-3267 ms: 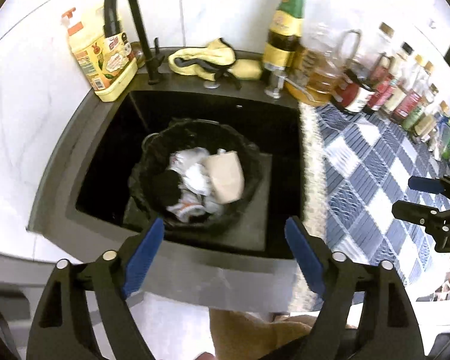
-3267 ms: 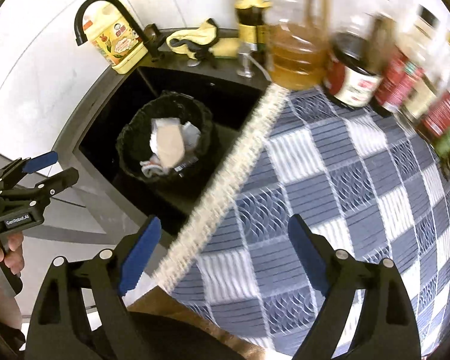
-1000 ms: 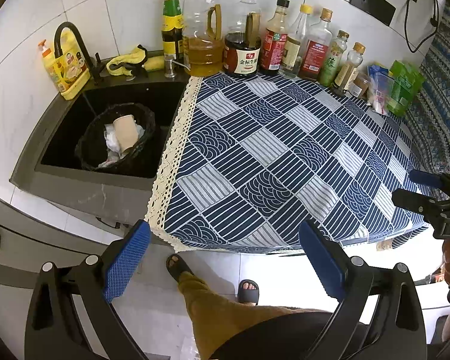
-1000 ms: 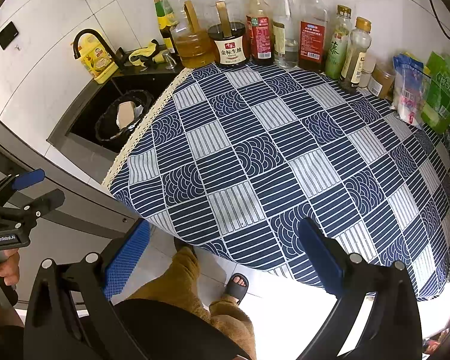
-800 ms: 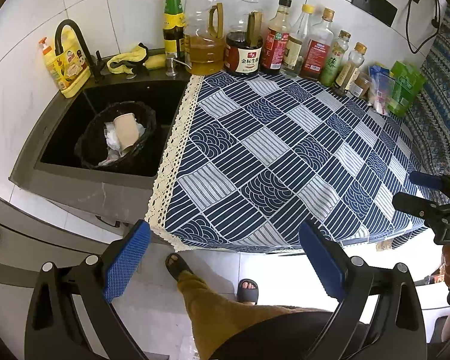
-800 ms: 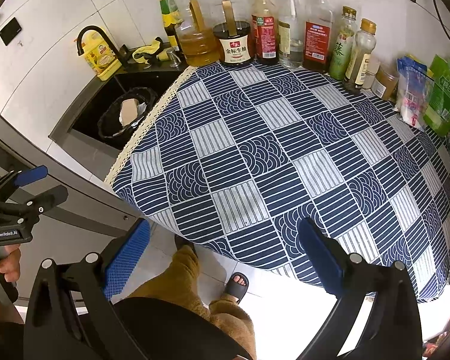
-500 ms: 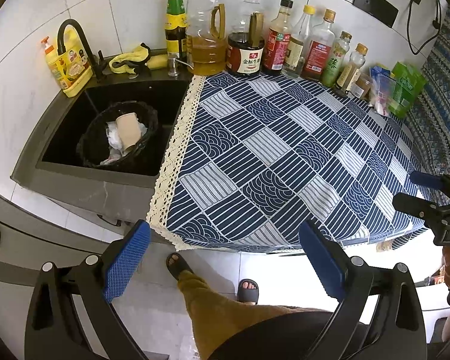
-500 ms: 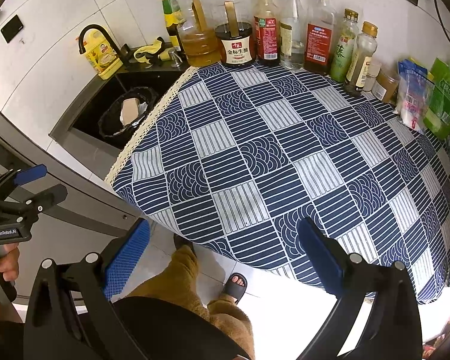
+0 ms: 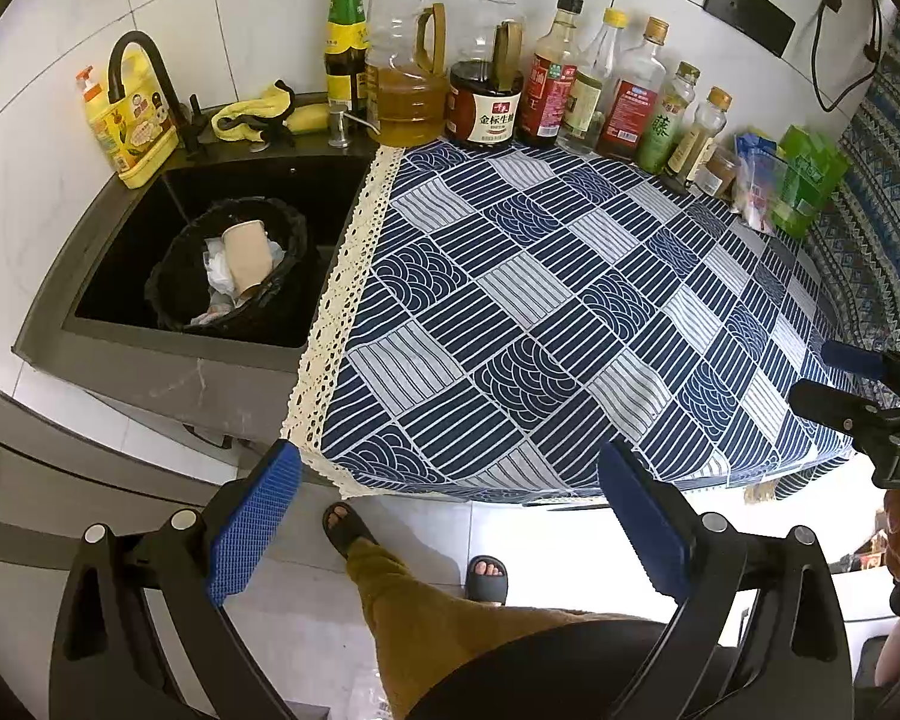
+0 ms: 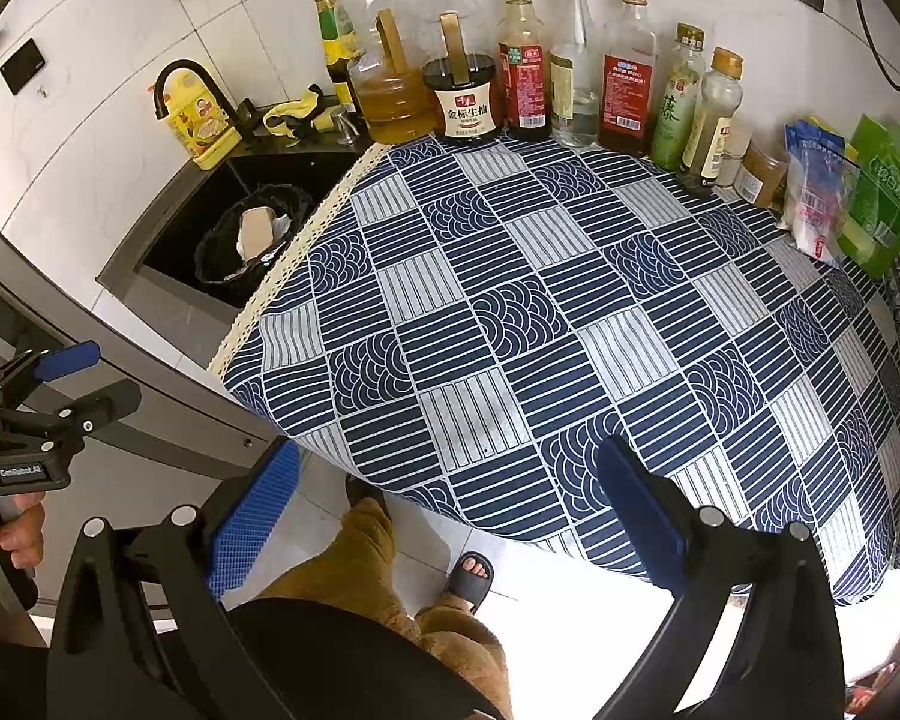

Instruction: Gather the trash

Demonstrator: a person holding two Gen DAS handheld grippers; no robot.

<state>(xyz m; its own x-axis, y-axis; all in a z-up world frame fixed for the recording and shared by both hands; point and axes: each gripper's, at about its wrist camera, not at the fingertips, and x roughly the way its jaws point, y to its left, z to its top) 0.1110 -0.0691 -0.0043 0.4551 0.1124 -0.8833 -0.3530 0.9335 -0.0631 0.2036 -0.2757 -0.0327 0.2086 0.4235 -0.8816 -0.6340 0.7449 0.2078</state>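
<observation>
A black-lined trash bin (image 9: 171,276) (image 10: 213,252) stands in the dark sink (image 9: 114,252). A tan paper cup (image 9: 247,253) (image 10: 257,225) and crumpled white paper (image 9: 217,270) lie inside it. My left gripper (image 9: 450,516) is open and empty, held high above the floor, well back from the counter. My right gripper (image 10: 447,510) is also open and empty, over the near edge of the blue patterned tablecloth (image 10: 540,324) (image 9: 570,312). Each gripper shows at the edge of the other's view.
Several oil and sauce bottles (image 9: 486,90) (image 10: 522,60) line the tiled wall. Snack packets (image 10: 852,198) sit at the counter's right. A black faucet (image 9: 144,78), a yellow detergent bottle (image 9: 129,132) and a yellow cloth (image 9: 258,114) are behind the sink. The person's legs and sandals (image 9: 486,576) are below.
Since 3.3 s ago both grippers have pulled up and back from the sink to a high view of the whole counter. Over the last second they have barely drifted.
</observation>
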